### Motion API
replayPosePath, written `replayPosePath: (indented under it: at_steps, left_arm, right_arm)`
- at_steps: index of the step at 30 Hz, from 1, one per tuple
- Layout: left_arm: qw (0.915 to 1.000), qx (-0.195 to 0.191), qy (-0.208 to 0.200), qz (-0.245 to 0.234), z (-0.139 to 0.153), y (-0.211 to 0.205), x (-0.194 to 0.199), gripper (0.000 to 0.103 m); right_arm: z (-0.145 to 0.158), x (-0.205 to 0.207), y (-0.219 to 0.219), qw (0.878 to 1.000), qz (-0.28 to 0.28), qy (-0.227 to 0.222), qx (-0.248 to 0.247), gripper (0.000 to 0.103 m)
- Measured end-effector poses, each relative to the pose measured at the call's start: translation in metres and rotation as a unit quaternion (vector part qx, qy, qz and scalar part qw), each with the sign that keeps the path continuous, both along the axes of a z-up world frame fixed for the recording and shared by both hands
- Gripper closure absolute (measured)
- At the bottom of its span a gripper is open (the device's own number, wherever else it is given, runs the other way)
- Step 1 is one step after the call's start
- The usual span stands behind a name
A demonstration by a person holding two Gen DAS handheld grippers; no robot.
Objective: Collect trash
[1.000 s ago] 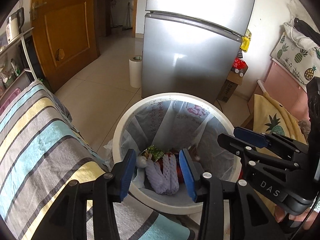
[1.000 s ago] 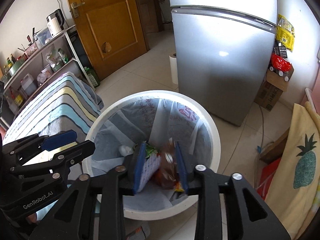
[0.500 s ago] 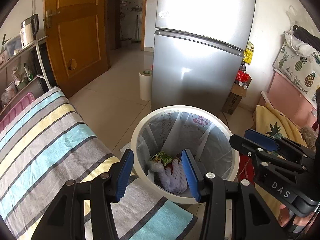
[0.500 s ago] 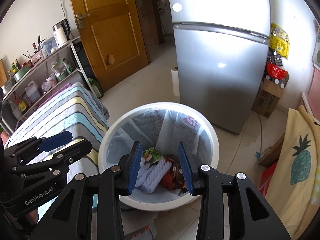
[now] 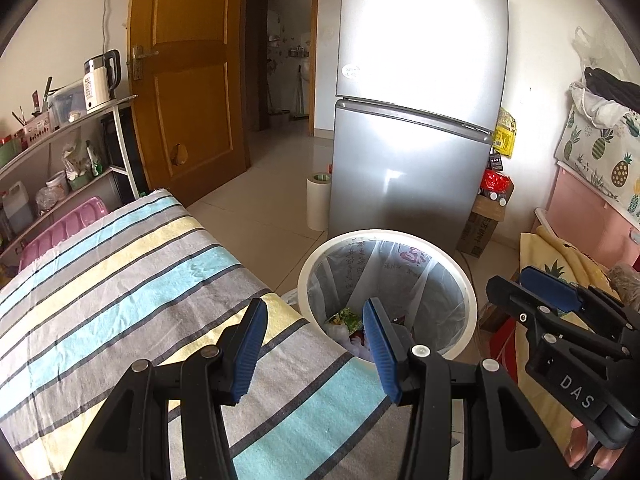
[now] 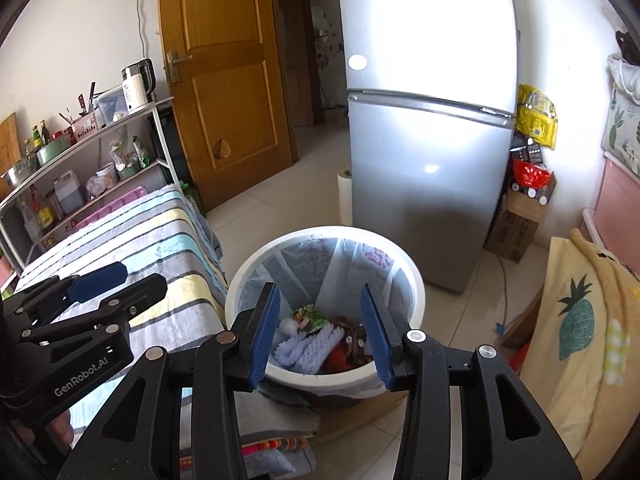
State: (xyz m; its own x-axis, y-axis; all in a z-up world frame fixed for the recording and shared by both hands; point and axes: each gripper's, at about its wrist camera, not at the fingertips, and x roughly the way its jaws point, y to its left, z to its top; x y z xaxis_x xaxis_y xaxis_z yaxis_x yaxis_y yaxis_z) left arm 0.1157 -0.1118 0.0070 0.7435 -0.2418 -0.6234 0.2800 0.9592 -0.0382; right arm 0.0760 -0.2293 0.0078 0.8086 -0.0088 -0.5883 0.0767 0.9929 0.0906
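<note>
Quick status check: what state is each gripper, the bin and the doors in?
left gripper: open, empty
right gripper: open, empty
trash bin: lined, trash inside
white foam net: lying in the bin
fridge: both doors shut
wooden door: swung open

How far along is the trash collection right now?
Done: trash already lies in the lined white bin, including a white foam net, a green wrapper and reddish-brown packets. In hand: nothing; the left gripper and right gripper are both open and empty, above the bin area. Left: no loose trash shows on the striped cloth, so little seems left here.
</note>
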Motion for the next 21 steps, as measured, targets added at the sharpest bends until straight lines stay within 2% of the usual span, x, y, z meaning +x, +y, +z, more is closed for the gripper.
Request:
replayPosePath:
  at_steps: [6, 21]
  left_arm:
    - [0.9994, 0.012, -0.029, 0.017, 0.004, 0.008, -0.026, 0.053]
    - [0.9993, 0.009, -0.026, 0.025, -0.003, 0.009, -0.044, 0.053]
  right_arm:
    - [-0.002, -0.020, 0.009, 1.000, -0.002, -0.013, -0.001, 0.056]
    - [-0.011, -0.038, 0.015, 1.000, -0.013, -0.020, -0.004, 0.056]
